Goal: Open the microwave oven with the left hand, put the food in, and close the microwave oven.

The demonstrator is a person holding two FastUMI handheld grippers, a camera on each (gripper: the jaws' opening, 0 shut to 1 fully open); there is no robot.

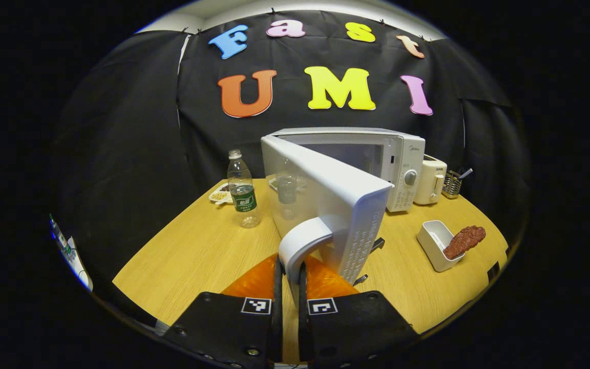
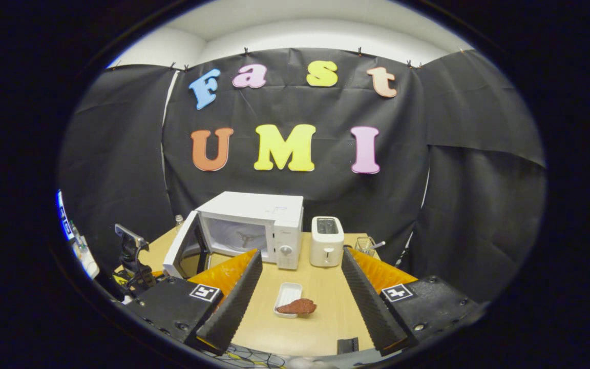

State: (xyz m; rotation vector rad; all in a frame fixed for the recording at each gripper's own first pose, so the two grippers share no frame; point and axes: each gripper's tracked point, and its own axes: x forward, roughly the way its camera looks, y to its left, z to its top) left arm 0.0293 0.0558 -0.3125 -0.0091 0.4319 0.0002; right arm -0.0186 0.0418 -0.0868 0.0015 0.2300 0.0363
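A: See the left gripper [image 1: 289,279]? Pinched tight on the white door handle [image 1: 302,241], both fingers pressing it.

B: Yes. Holding the microwave door [image 1: 336,205] swung wide open, off the white microwave [image 1: 377,154] at about 1 o'clock.

A: And the right gripper [image 2: 300,302]?

B: Wide open, gripping nothing. Hanging above the wooden table [image 2: 320,328].

A: Where's the food?

B: Brown food [image 2: 297,306] lying half on a small white tray [image 2: 286,296], right between the open fingers in the right gripper view. From the left gripper view, out at 3 o'clock, well apart from the door.

A: Anything else on the table?

B: White toaster [image 2: 327,241] just beside the microwave, at its 3 o'clock. Clear water bottle [image 1: 242,189] at 11 o'clock from the handle, with a little plate of snacks [image 1: 220,195] near it.
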